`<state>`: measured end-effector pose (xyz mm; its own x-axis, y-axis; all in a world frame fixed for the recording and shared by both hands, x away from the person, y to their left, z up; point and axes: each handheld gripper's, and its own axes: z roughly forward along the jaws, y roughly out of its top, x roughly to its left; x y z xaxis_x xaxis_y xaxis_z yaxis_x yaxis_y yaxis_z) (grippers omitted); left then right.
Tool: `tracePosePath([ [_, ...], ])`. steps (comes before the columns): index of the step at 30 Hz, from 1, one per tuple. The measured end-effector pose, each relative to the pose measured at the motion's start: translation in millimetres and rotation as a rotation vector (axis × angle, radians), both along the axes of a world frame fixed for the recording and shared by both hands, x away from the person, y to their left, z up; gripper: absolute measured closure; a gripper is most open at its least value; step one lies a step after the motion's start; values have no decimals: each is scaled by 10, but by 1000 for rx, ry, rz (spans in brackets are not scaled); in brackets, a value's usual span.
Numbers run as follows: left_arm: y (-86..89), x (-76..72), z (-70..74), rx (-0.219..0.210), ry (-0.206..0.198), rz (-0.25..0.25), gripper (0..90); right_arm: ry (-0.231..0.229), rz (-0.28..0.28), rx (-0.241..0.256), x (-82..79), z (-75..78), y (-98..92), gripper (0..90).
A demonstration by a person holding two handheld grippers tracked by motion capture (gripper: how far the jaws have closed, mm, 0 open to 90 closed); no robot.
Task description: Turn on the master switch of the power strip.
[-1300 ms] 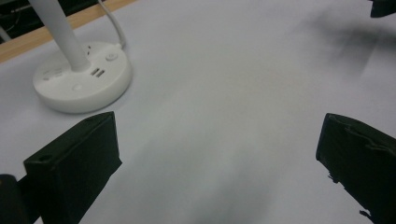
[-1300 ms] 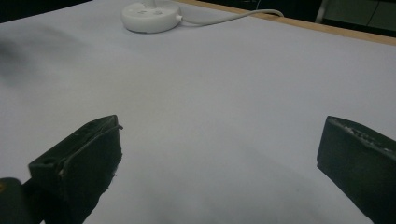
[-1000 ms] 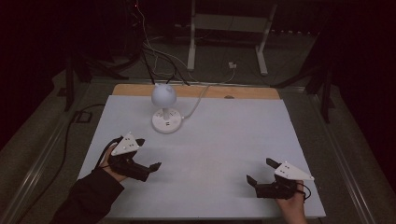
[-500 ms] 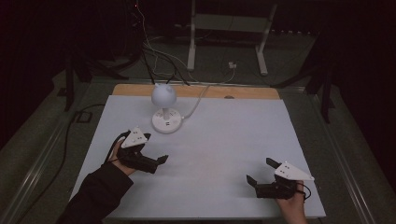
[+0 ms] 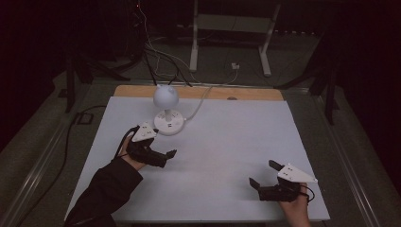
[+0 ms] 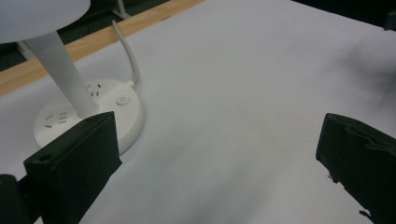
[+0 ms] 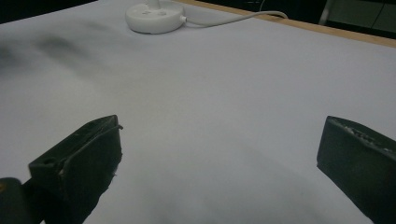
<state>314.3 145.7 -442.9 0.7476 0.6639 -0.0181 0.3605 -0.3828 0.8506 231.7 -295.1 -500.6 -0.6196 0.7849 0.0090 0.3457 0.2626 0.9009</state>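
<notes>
A small white desk lamp (image 5: 166, 97) with a round head and a round base (image 5: 169, 124) stands at the back left of the white table top (image 5: 227, 137). Its base carries socket slots and a button, and in the left gripper view the base (image 6: 122, 108) lies just beyond the left jaw. My left gripper (image 5: 167, 159) hovers open just in front of the lamp base, nothing between its jaws (image 6: 210, 154). My right gripper (image 5: 262, 172) rests open near the front right edge, empty (image 7: 219, 154), with the lamp base (image 7: 154, 17) far off.
The lamp's white cord (image 5: 201, 101) runs off the back over the wooden edge strip (image 5: 246, 93). Behind the table are cables (image 5: 151, 52) and a white stand (image 5: 227, 28) on the floor. A black cable (image 5: 66, 142) trails along the left side.
My left gripper has moved forward and to the right, closer to the lamp base. The right gripper has stayed where it was.
</notes>
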Motion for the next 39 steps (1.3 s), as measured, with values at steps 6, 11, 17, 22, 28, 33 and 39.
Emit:
tracePosePath([
  [6,-77,99,2,-6,-4,16,1,-1,1,0,-1,2,0,0],
  [11,-127,173,1,-5,-14,36,1,-3,3,0,-1,2,0,0],
  [17,-210,260,-19,12,-4,42,1,-1,5,2,0,1,-3,0],
  [22,-290,318,-50,23,-11,51,1,0,5,5,2,1,-6,0],
  [28,-334,418,-90,5,-7,66,1,-1,6,6,2,2,-8,0],
  [33,-351,491,-132,-6,-13,87,0,-1,7,8,2,2,-11,0],
  [39,-366,569,-204,1,0,105,1,-2,7,10,3,3,-13,0],
])
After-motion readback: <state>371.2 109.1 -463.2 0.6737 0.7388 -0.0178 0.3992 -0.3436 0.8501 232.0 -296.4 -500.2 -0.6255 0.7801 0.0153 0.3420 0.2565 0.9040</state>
